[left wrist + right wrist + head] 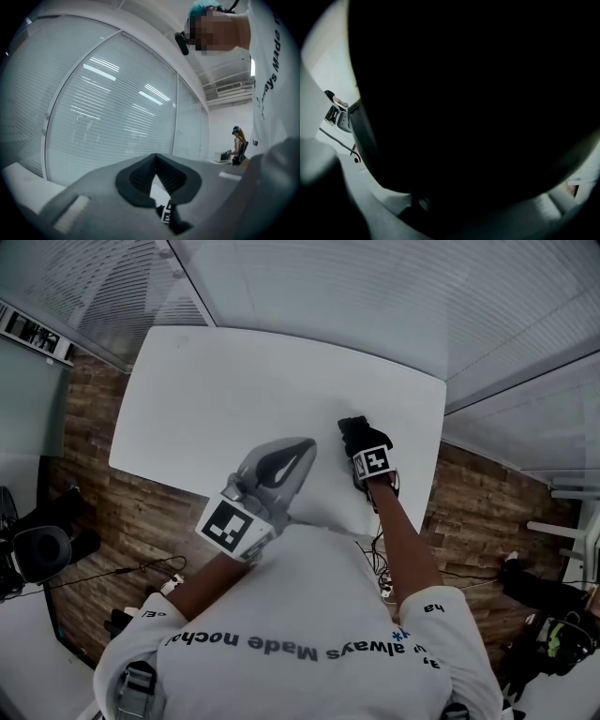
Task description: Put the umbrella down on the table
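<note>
A black folded umbrella [354, 430] lies at the near right of the white table [234, 381]. My right gripper [360, 444] points steeply down over it, its marker cube just behind. In the right gripper view the umbrella [468, 93] fills almost the whole picture as a dark mass. The grey jaws stand wide at the lower corners, and light shows between the left jaw and the umbrella. My left gripper [305, 448] is held level above the table's near edge. Its black pads [140, 176] meet at the tip with nothing between them.
Glass walls with blinds [375, 296] run behind and to the right of the table. Wooden floor surrounds it, with a chair [37, 549] at the left and cables [380, 568] near my feet. A person [239, 143] sits far off at a desk.
</note>
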Available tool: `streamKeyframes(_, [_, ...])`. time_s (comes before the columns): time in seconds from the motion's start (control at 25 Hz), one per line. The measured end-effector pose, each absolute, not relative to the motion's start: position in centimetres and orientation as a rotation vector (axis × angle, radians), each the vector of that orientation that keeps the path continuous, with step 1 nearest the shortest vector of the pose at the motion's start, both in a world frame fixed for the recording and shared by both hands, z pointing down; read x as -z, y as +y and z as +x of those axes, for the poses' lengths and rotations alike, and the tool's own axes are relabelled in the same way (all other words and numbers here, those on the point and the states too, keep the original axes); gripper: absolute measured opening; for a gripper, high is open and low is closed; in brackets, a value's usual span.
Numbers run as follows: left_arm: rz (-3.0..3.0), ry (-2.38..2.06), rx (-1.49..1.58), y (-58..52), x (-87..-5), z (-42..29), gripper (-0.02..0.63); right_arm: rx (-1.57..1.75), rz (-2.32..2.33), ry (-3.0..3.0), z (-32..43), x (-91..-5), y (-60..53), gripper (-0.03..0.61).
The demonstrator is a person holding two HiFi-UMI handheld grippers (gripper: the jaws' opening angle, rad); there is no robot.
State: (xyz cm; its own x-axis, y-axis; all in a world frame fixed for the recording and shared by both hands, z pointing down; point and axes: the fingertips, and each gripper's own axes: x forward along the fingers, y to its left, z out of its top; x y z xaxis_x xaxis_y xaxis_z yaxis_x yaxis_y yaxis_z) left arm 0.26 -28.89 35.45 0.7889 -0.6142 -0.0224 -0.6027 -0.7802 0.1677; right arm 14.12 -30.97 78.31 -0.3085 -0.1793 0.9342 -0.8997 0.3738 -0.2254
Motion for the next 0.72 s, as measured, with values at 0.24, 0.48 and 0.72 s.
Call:
streamKeyframes(0.24, [2.828, -0.968, 0.118, -28.74, -35.22, 0.29, 0.003, -1.016, 0.966, -1.724, 14.48, -78.31, -30.58, 0.262])
streamKeyframes(0.48, [2.831, -0.961, 0.121, -28.43, -35.26, 0.57, 0.003, -1.018, 0.969, -1.723, 14.73, -78.34, -30.32, 0.276])
streamKeyframes(0.72, [2.831, -0.961, 0.122, -28.54, -35.37, 0.51, 0.003, -1.020, 0.976, -1.726, 14.84, -78.19, -30.25, 0.275])
